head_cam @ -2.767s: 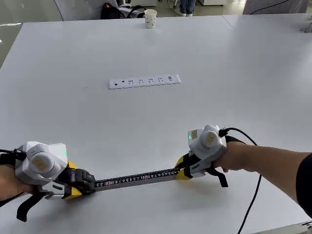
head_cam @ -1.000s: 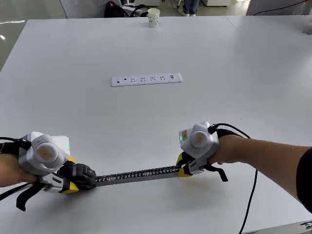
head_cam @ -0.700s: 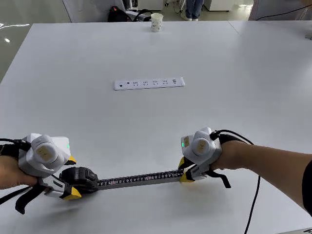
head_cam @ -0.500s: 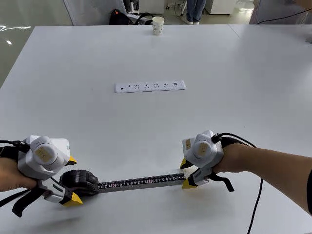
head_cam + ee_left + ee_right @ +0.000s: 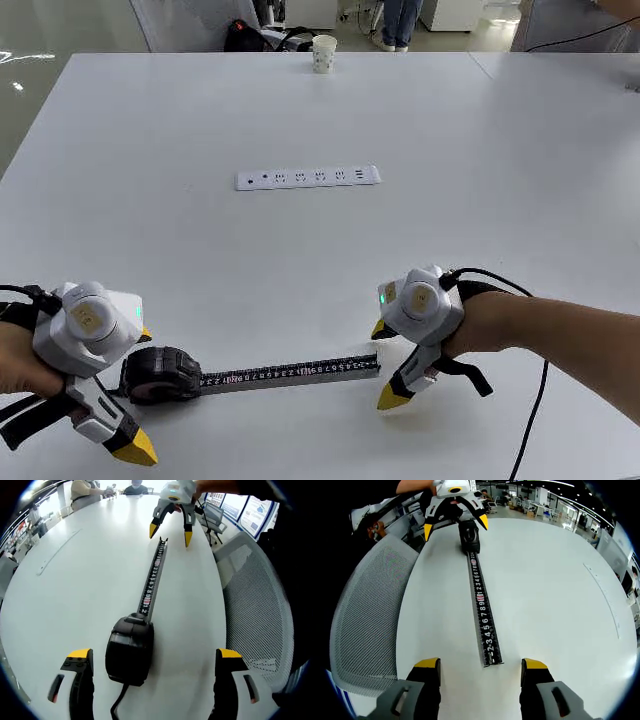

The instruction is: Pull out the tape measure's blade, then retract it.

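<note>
Left gripper (image 5: pixel 139 392): jaws wide open, holding nothing. They straddle the tape measure's black case (image 5: pixel 160 373), one yellow tip on each side. In the left gripper view there is clear table between the case and each jaw, so no contact.

Right gripper (image 5: pixel 385 364): jaws also wide open, holding nothing. The hook end (image 5: pixel 491 662) of the blade (image 5: pixel 290 370) lies between its two yellow tips and touches neither. In the right gripper view the end sits just ahead of the tips, nearer the right-hand jaw in that view.

Count:
- 2 grippers, each in one hand
- 1 tape measure
- 1 white power strip (image 5: pixel 309 177)
- 1 paper cup (image 5: pixel 323 53)

Tape measure: the blade is pulled out and lies flat on the white table (image 5: pixel 450 150), scale face up. In the head view its long axis runs left-right along the near part of the table. The case is at the left end and the hook at the right, with the right end a touch further from the person. The two grippers face each other along that axis, one at each end. A black strap trails from the rear of the case toward the left gripper.

The power strip lies mid-table, well apart from the tape and roughly parallel to the blade. The cup stands upright near the far edge. A black cable (image 5: pixel 530 400) runs from the right gripper back along the forearm. The backrest of a grey mesh chair (image 5: pixel 255 595) is beside the table's near edge.
</note>
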The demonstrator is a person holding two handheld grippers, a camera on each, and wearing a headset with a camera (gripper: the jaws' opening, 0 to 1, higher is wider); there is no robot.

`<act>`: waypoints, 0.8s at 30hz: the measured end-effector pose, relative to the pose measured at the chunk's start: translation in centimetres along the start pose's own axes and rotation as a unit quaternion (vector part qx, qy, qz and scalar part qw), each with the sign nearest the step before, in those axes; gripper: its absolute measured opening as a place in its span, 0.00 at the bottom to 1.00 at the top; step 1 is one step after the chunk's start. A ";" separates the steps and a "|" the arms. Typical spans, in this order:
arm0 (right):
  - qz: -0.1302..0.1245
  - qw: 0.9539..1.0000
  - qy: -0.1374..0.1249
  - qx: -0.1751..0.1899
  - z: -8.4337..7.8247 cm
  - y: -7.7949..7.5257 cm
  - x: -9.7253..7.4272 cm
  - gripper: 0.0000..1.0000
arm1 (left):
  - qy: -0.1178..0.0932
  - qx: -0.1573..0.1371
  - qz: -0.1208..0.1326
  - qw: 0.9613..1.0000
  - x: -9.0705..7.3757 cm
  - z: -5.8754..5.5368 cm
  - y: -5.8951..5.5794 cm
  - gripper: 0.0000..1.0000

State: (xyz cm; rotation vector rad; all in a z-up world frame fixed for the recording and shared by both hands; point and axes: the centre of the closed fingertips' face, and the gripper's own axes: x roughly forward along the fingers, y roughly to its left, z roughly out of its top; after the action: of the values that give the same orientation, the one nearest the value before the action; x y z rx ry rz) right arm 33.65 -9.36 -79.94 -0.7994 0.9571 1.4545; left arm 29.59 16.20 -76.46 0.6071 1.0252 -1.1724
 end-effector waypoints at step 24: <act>-0.058 0.993 -0.058 0.082 -0.2 -1.0 -1.2 0.99 | -0.098 -0.137 0.051 0.984 -1.7 0.9 1.8 0.99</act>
State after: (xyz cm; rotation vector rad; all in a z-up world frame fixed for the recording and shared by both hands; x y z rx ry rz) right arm 34.80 -10.09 -79.09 -0.6332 0.9139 1.2889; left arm 31.55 16.77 -74.70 0.3148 0.9542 -0.9599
